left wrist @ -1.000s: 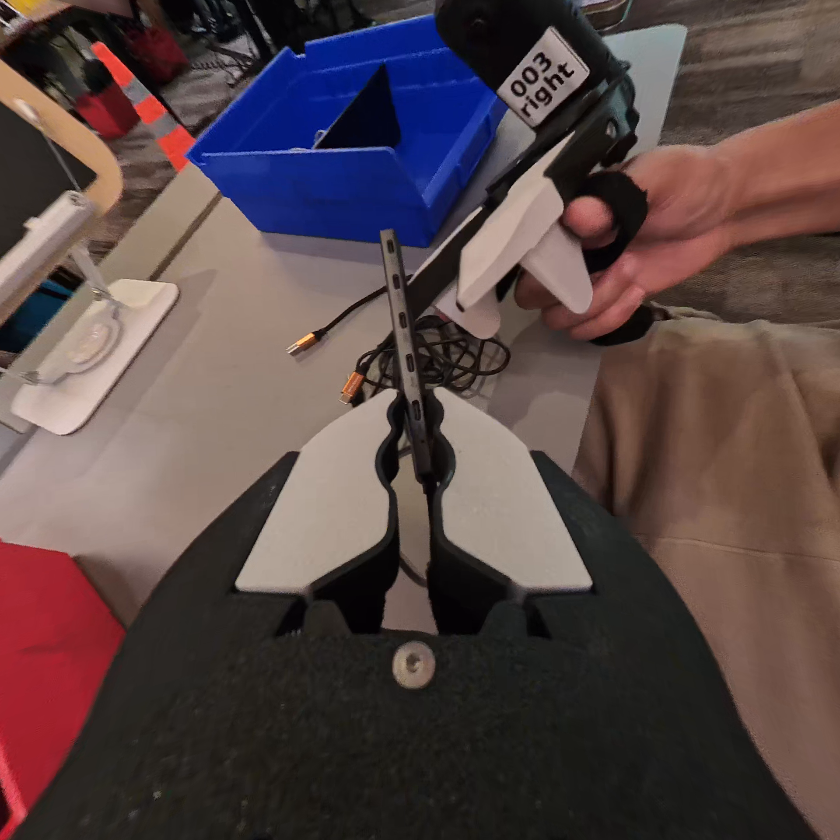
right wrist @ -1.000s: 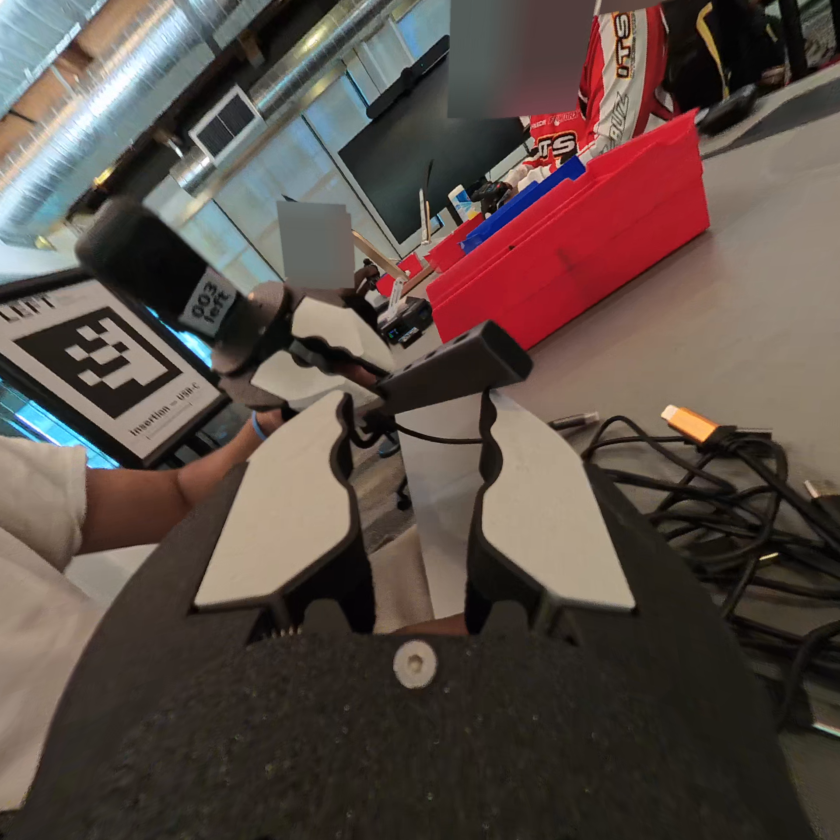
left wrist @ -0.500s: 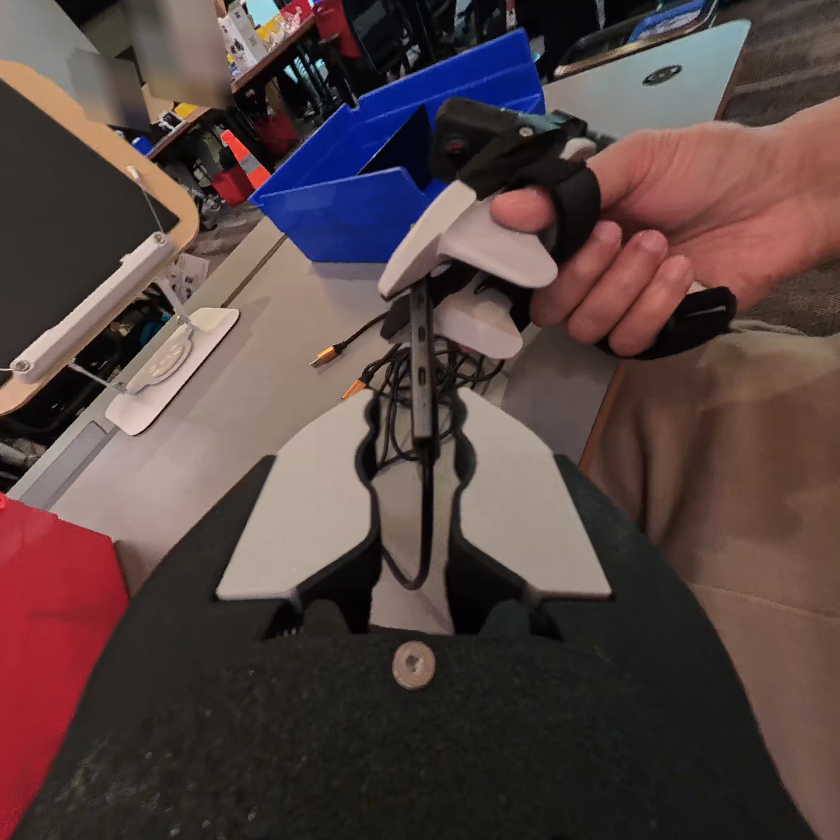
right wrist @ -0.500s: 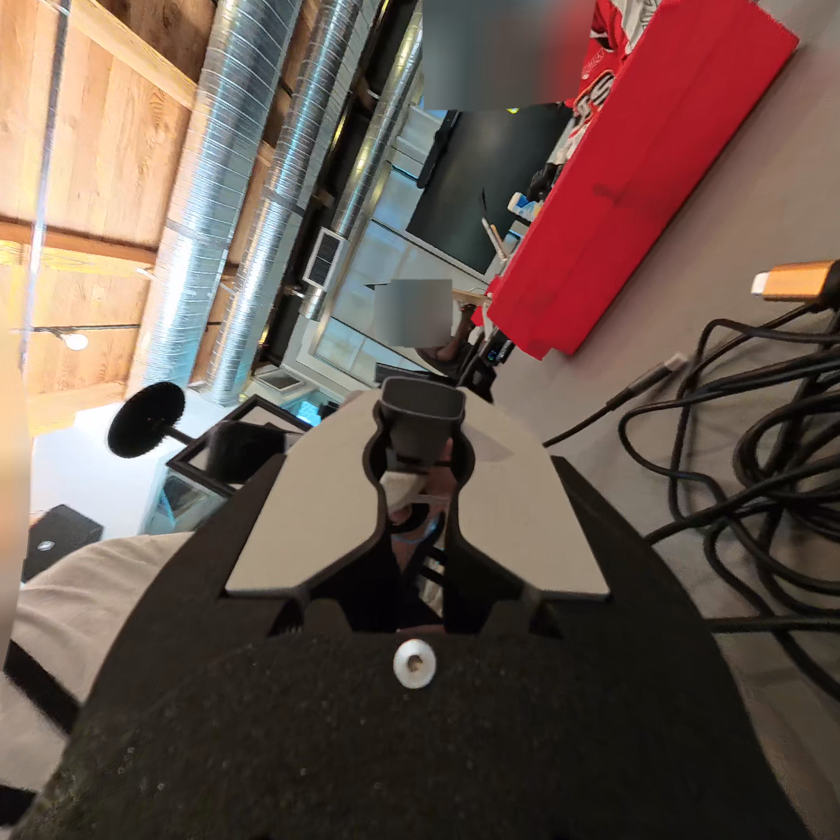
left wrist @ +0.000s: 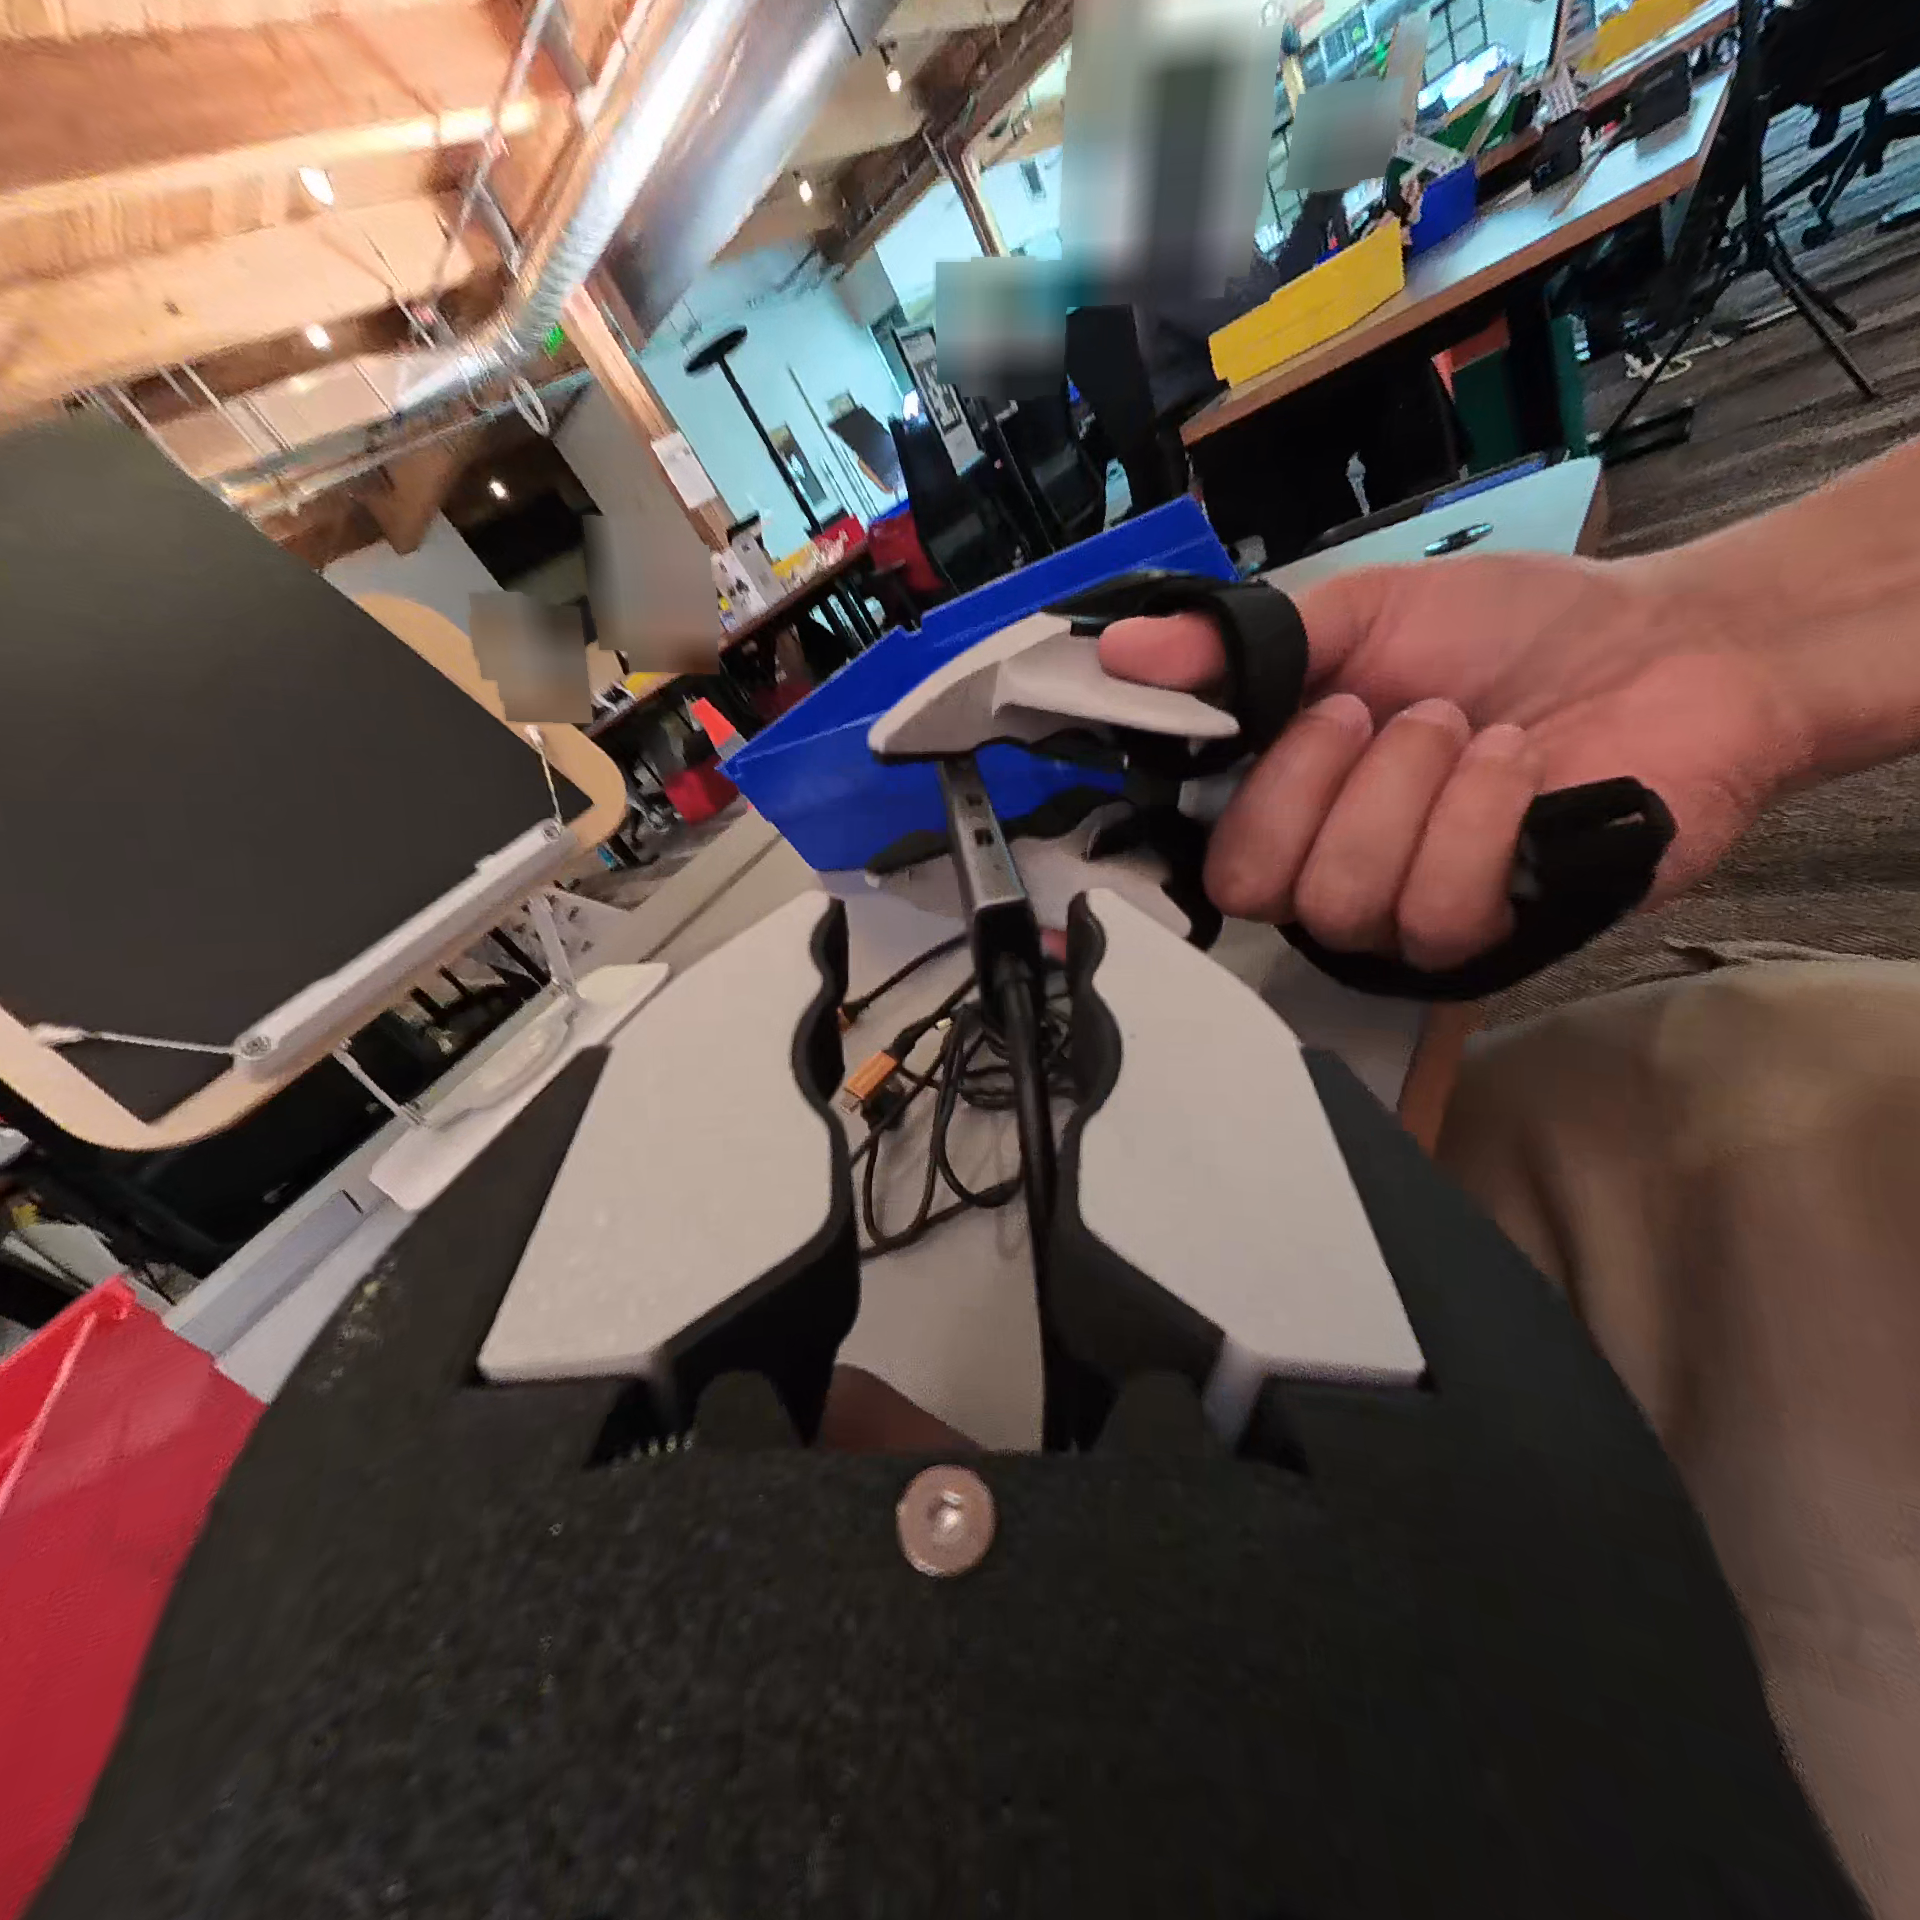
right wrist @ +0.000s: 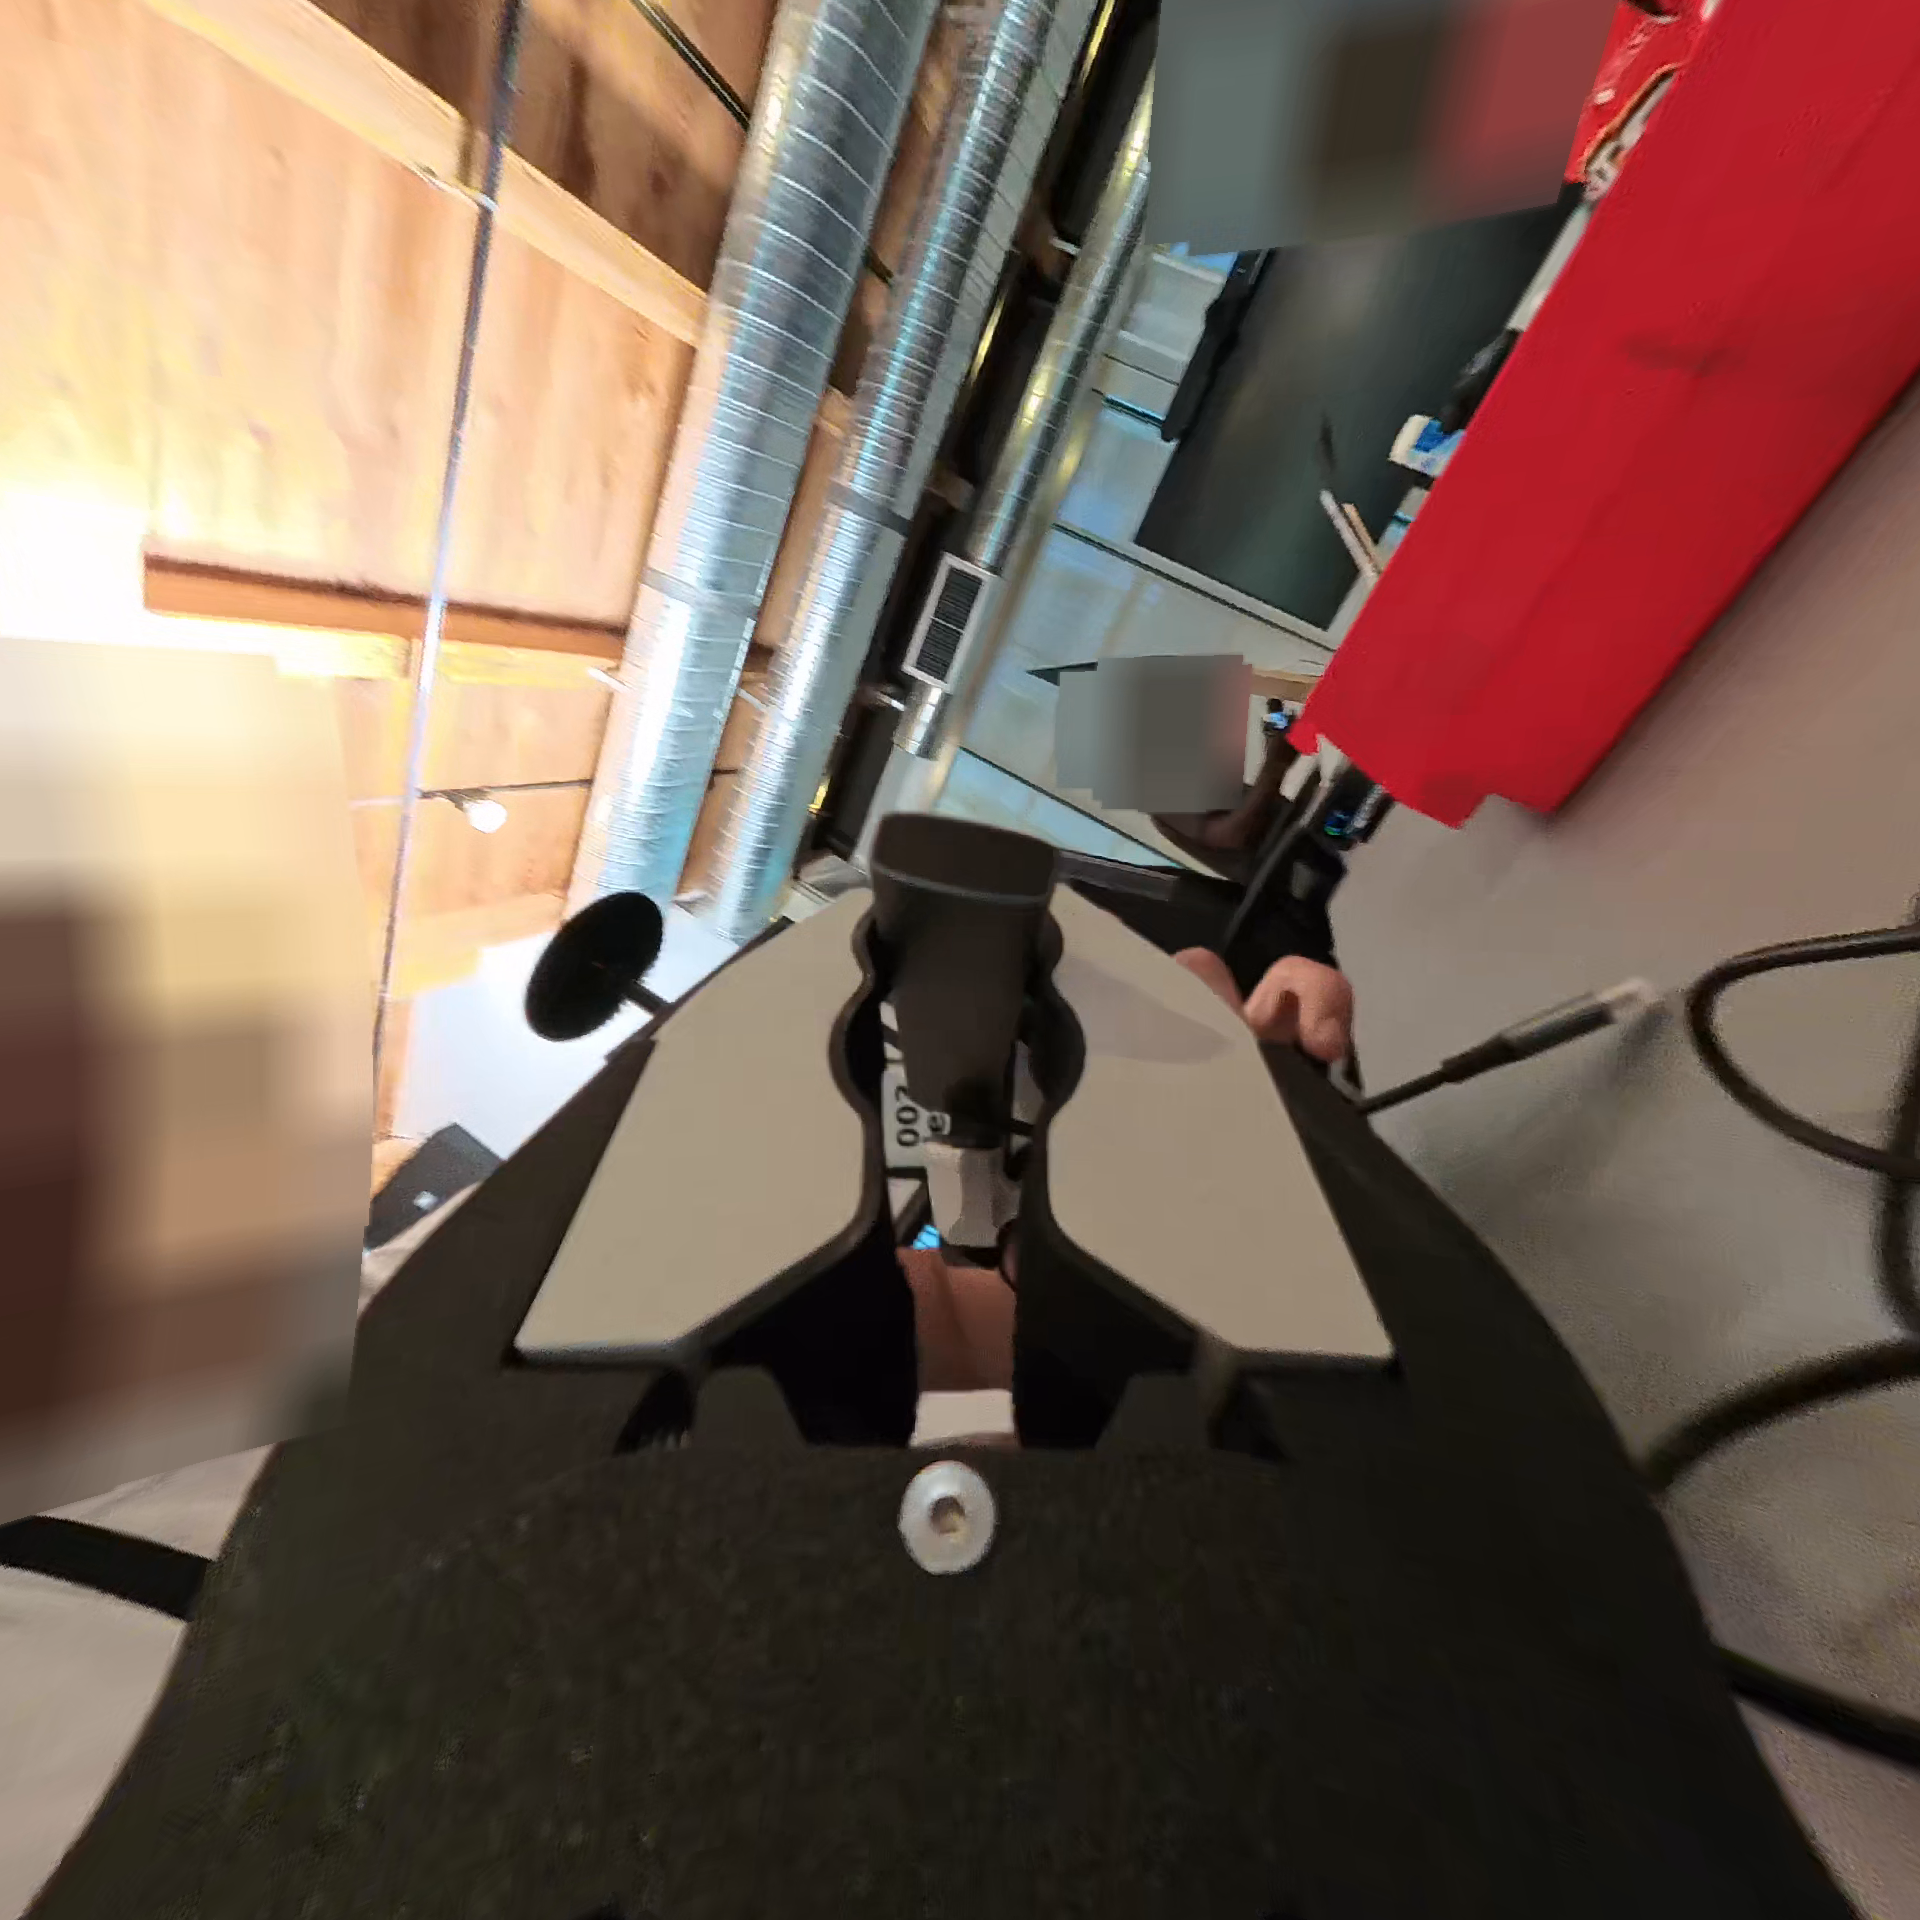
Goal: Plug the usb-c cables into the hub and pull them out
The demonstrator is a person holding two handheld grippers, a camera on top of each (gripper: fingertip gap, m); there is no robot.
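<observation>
A slim dark grey hub (left wrist: 985,860) is held in the air, standing nearly upright. My right gripper (left wrist: 966,790), held by a hand (left wrist: 1455,748), is shut on its upper end. The right wrist view shows the right gripper (right wrist: 958,935) clamping the hub (right wrist: 956,997), whose end sticks out past the fingertips. My left gripper (left wrist: 954,925) is open around the hub's lower end. The hub's own black cable (left wrist: 1029,1091) hangs down between the left fingers. A tangle of black USB-C cables (left wrist: 956,1122) with an orange plug (left wrist: 873,1081) lies on the grey table (left wrist: 727,904).
A blue bin (left wrist: 831,790) stands behind the hub. A red bin (left wrist: 83,1455) is at the near left and also shows in the right wrist view (right wrist: 1662,468). A tablet on a white stand (left wrist: 208,727) is at the left. Cables (right wrist: 1766,1039) lie to the right gripper's right. Only a small space, under 4 cm, lies between the two pairs of fingers.
My left gripper was shut on the hub and has opened. My right gripper was open beside the hub and has closed on its far end. Both views have tilted upward.
</observation>
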